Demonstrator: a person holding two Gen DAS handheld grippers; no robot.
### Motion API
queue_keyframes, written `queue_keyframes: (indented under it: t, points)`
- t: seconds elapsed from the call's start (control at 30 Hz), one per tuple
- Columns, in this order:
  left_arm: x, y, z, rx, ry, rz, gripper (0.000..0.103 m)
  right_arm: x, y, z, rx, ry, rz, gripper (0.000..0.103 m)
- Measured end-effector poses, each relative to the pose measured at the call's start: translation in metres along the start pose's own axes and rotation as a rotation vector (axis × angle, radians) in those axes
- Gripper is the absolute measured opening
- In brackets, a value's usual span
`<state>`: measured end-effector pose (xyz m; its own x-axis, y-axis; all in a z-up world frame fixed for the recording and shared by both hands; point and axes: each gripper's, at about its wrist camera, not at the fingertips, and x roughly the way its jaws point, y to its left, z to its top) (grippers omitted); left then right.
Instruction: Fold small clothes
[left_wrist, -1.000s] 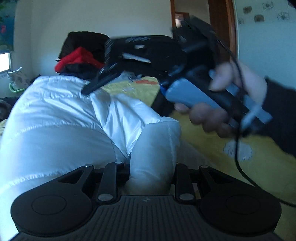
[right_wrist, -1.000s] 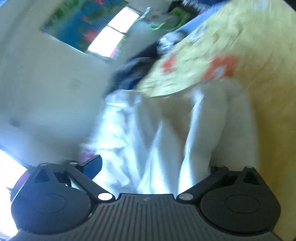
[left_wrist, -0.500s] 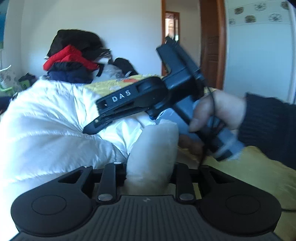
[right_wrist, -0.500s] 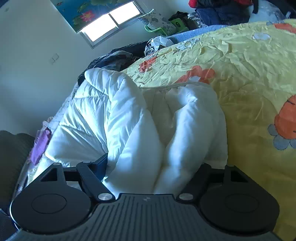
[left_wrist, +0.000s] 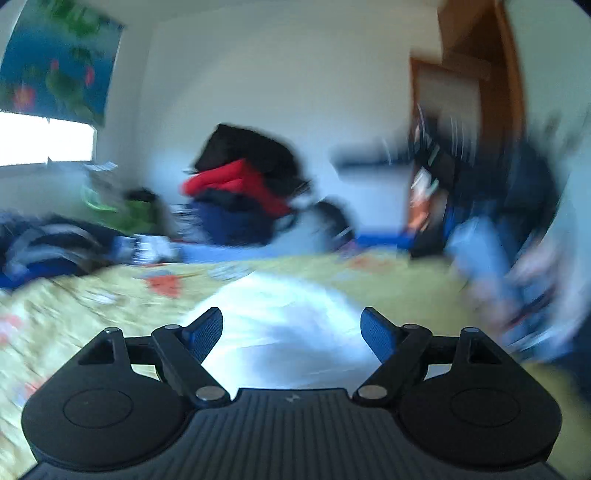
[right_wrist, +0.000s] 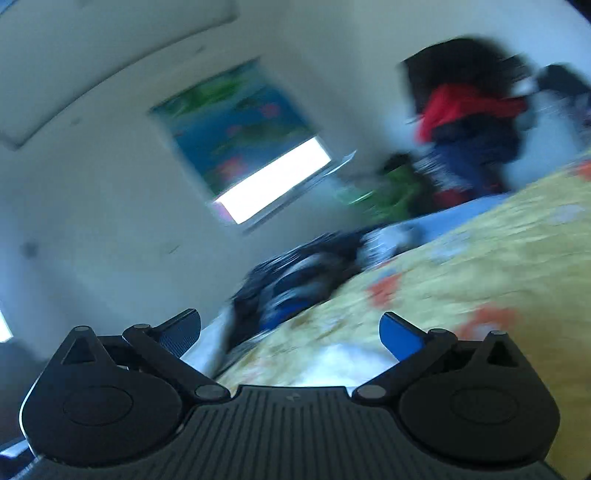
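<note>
Half a second ago the left tool (left_wrist: 291, 334) pinched a fold of the white puffy jacket (left_wrist: 284, 325); now its jaws are opening with nothing pressed between them, and the jacket lies below and just ahead of it on the yellow bed cover (left_wrist: 74, 302). The right tool (right_wrist: 290, 334) also spreads wide and empty, a white patch of jacket just under it. Both views are blurred.

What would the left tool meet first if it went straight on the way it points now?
Probably the white jacket, which lies on the yellow bedspread just ahead of the left tool. Its jaws are opening and hold nothing. The picture is blurred, so depth is uncertain.
</note>
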<state>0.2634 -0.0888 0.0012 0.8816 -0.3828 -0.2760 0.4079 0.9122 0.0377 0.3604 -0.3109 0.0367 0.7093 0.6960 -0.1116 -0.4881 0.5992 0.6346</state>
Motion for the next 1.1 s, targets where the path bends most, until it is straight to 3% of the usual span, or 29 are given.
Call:
queue_keyframes:
  t: [0.07,0.13,0.23,0.3,0.57,0.87,1.1]
  points:
    - [0.037,-0.012,-0.013,0.083,0.092,0.056,0.082,0.037,-0.006,-0.008,0.055,0.093,-0.033,0.103]
    - [0.066,-0.018,-0.028,0.075,0.169,0.039,0.081,0.063,-0.019,-0.022,0.096,0.17,-0.128,0.102]
    - [0.081,-0.041,-0.047,0.21,0.148,0.071,0.081,0.077,-0.037,-0.044,-0.066,0.213,-0.298,0.095]
    - [0.086,-0.056,-0.053,0.284,0.145,0.074,0.081,0.066,-0.055,-0.051,-0.077,0.167,-0.315,0.093]
    - [0.111,-0.041,-0.051,0.099,0.177,-0.089,0.083,0.064,-0.114,-0.062,-0.03,0.145,-0.286,0.1]
    - [0.114,-0.033,-0.059,0.022,0.224,-0.141,0.083,0.099,-0.114,-0.069,-0.112,0.284,-0.382,0.099]
    - [0.116,-0.025,-0.063,-0.017,0.249,-0.163,0.083,0.108,-0.115,-0.07,-0.144,0.316,-0.403,0.099]
